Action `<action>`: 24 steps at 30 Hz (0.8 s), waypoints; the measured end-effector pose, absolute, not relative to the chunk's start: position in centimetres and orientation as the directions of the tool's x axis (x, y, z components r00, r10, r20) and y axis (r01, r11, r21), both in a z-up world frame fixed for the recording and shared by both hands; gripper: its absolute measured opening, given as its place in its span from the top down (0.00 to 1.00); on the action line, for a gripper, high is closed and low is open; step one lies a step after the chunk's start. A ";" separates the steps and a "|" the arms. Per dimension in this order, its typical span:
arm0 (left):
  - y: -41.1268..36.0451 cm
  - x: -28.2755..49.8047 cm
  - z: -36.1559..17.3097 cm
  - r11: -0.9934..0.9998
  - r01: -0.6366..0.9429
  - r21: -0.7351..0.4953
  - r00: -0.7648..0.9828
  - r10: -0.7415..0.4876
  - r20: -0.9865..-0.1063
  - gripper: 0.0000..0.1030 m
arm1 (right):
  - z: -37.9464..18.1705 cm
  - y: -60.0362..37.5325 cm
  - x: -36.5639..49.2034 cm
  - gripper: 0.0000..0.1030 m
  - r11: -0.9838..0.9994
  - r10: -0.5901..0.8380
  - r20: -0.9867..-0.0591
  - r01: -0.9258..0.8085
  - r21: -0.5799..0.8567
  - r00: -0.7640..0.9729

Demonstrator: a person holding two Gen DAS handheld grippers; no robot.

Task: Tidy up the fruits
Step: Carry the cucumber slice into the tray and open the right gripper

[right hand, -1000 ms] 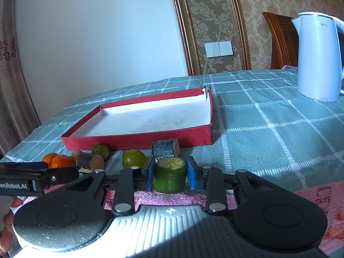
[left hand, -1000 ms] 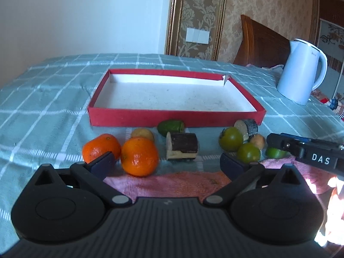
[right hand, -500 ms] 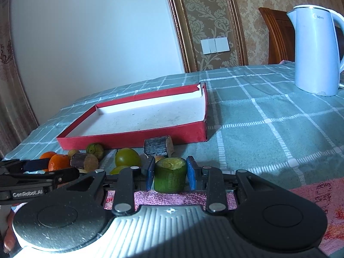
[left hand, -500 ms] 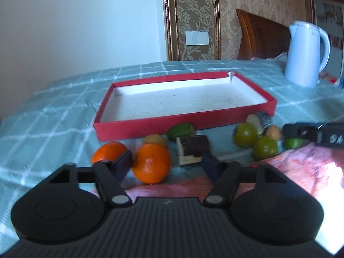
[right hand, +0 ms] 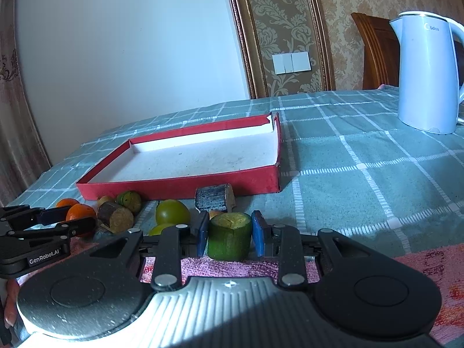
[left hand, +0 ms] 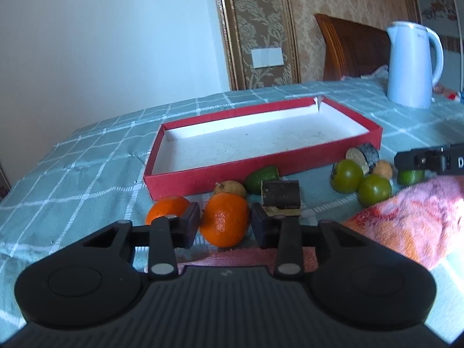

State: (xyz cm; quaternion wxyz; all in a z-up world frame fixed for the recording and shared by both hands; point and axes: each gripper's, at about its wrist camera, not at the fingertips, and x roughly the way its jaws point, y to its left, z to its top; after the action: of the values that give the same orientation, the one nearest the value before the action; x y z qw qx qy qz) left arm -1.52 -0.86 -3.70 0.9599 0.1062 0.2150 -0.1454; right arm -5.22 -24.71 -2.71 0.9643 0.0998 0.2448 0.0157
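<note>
A red tray (left hand: 220, 174) with a white floor lies on the checked cloth; it also shows in the right wrist view (right hand: 179, 187). My left gripper (left hand: 224, 224) is shut on an orange (left hand: 224, 223), with a second orange (left hand: 166, 207) just left of it. My right gripper (right hand: 230, 235) is shut on a cut green fruit piece (right hand: 229, 236) just above a pink towel (right hand: 232, 268). Green round fruits (left hand: 346, 175), dark cut pieces (left hand: 279, 194) and small yellow fruits (left hand: 230, 188) lie along the tray's near wall.
A white kettle (left hand: 411, 66) stands at the back right; it also shows in the right wrist view (right hand: 426, 72). The pink towel (left hand: 406, 220) covers the near right of the table. A wooden headboard (left hand: 351, 49) and wall are behind.
My left gripper has moved in and closed its fingers around the nearer orange. My right gripper keeps hold of the green piece, nearly in place.
</note>
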 end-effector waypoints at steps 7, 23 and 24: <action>-0.5 -1.7 -4.1 0.940 0.318 0.124 0.880 -0.243 -0.409 0.67 | -1.7 -24.0 -4.9 0.70 0.988 0.073 -0.448 -0.004 0.152 0.891; 1.2 -1.7 -3.9 0.925 0.380 0.003 0.856 -0.351 -0.379 0.67 | 0.7 -23.1 6.0 0.70 0.999 0.047 -0.445 -0.049 0.007 0.894; 1.3 -1.6 -3.9 0.924 0.383 -0.001 0.854 -0.355 -0.382 0.67 | 0.4 -23.2 7.1 0.70 0.999 0.046 -0.466 -0.049 0.006 0.884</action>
State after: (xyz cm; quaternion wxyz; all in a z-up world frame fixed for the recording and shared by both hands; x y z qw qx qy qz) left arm -1.63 1.26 -3.88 0.9620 0.0374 0.1909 -0.1918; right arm 7.07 -23.19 0.38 0.9705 -0.0030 0.2400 0.0246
